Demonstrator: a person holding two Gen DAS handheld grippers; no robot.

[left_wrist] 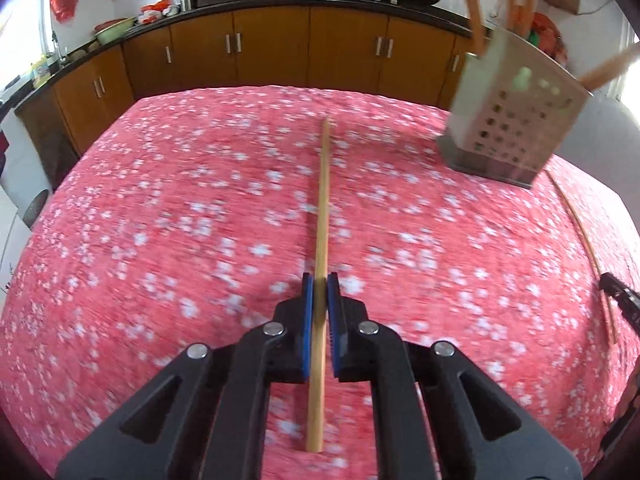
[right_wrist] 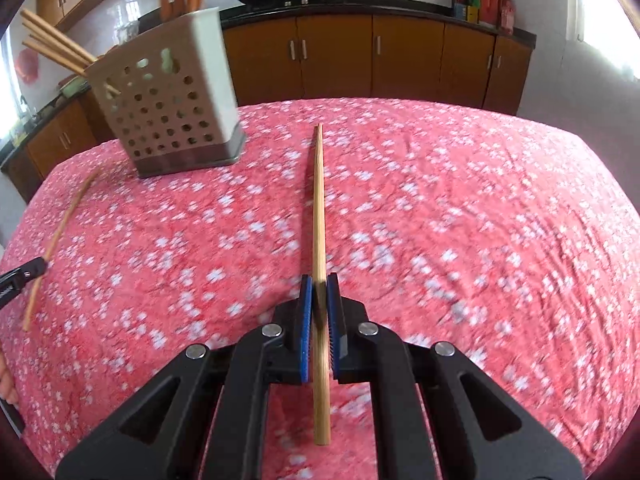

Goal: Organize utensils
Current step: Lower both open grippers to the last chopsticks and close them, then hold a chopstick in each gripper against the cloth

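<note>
You have one chopstick clamped in each gripper above the red flowered tablecloth [left_wrist: 160, 240]

Your left gripper [left_wrist: 320, 280] is closed on a wooden chopstick [left_wrist: 322, 200], its blue pads [left_wrist: 307, 320] pinching the stick a little way up from the near end, so that the long part runs straight ahead over the cloth. Your right gripper [right_wrist: 320, 280] grips a second chopstick [right_wrist: 319, 200] in the same way, its tapered tip pointing towards the brown cabinets [right_wrist: 360, 56]. The perforated metal utensil holder [right_wrist: 176, 112] stands on the cloth, ahead and to the left of your right gripper and ahead and to the right of your left one, already holding several chopsticks [right_wrist: 52, 46] that lean out over its rim. At the left edge of the right wrist view you can see your other gripper holding its stick
</note>
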